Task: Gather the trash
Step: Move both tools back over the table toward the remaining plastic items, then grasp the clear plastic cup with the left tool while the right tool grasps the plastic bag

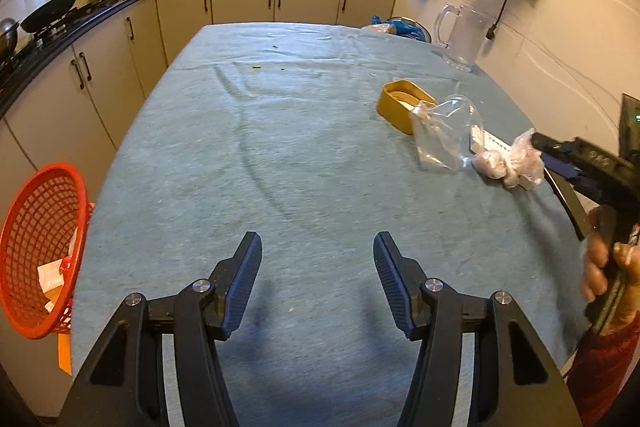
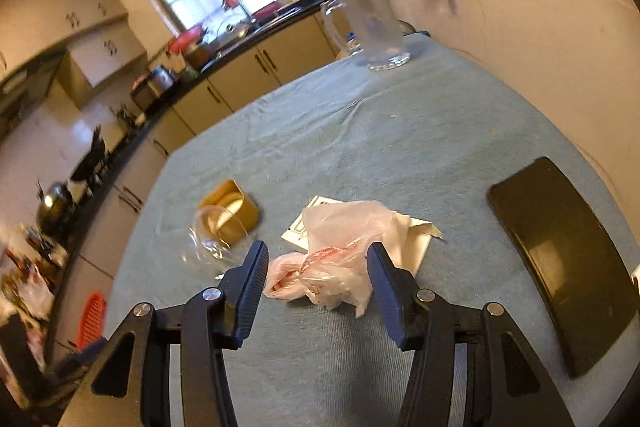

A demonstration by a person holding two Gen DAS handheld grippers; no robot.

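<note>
Bench (image 1: 304, 155) under a blue-grey cloth, with trash gathered toward its right side. Crumpled pink-white plastic bag (image 2: 340, 259) lying on a sheet of white paper (image 2: 416, 243), just ahead of the right gripper (image 2: 318, 279); fingers (image 2: 252, 287) spread apart, bag partly between them, pads not pressing on it. Clear plastic bag (image 1: 444, 135) just beside the crumpled one, leaning against a small yellow-brown container (image 1: 400, 103). Left gripper (image 1: 318, 283) over bare cloth near the bench's near edge, fingers (image 1: 244, 287) parted, holding nothing. Red mesh basket (image 1: 40, 251) off the bench's left edge, tilted, bits of paper inside. Glass pitcher (image 1: 460, 35) upright at the far right corner. Dark flat slab (image 2: 560, 259) lying to the right of the paper. Hand (image 1: 604, 267) wrapped around the right gripper's handle, seen from the left wrist view.
</note>
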